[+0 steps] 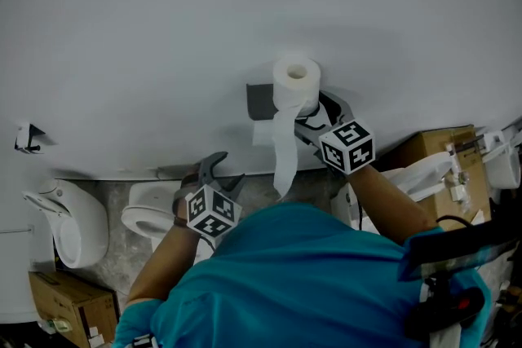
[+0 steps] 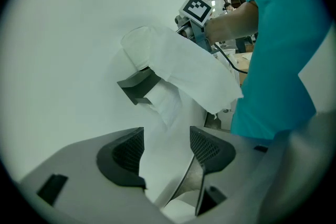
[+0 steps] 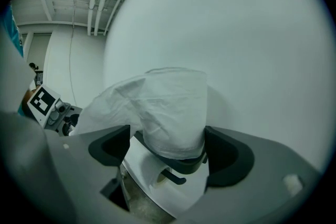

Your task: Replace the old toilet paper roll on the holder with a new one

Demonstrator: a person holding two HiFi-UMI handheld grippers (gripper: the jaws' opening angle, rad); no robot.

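Closest in the head view is the person's teal shirt (image 1: 294,273), with both forearms reaching out from it. The left claw (image 1: 226,173) hangs low and to the left, its marker cube (image 1: 212,212) facing up. In the left gripper view that claw (image 2: 166,147) is spread, with nothing pinched. The loose paper tail (image 2: 163,165) shows through the gap, though the head view places the tail (image 1: 285,151) off to that claw's right, apart from it.

The right claw (image 1: 314,120) is higher, with its own cube (image 1: 348,145) just behind it, and it reaches up to the toilet paper roll (image 1: 295,81). In the right gripper view this claw (image 3: 168,147) pinches the roll (image 3: 176,107) from both sides, its dark pads (image 3: 227,157) against the paper (the roll looks thick and full). A fold of loose paper drapes off toward the left.

The roll sits on the holder (image 1: 259,100), a dark grey bracket fixed to the white wall (image 1: 163,20). The right gripper view shows the holder's bar (image 3: 181,165) just under the roll. From the left gripper the bracket (image 2: 137,85) juts out below the roll (image 2: 140,44), and the tail falls past it.

Farther down, on the floor, stand two white toilets (image 1: 72,222) (image 1: 147,216). One cardboard box (image 1: 65,301) is at the lower left and another (image 1: 428,149) is at the right.
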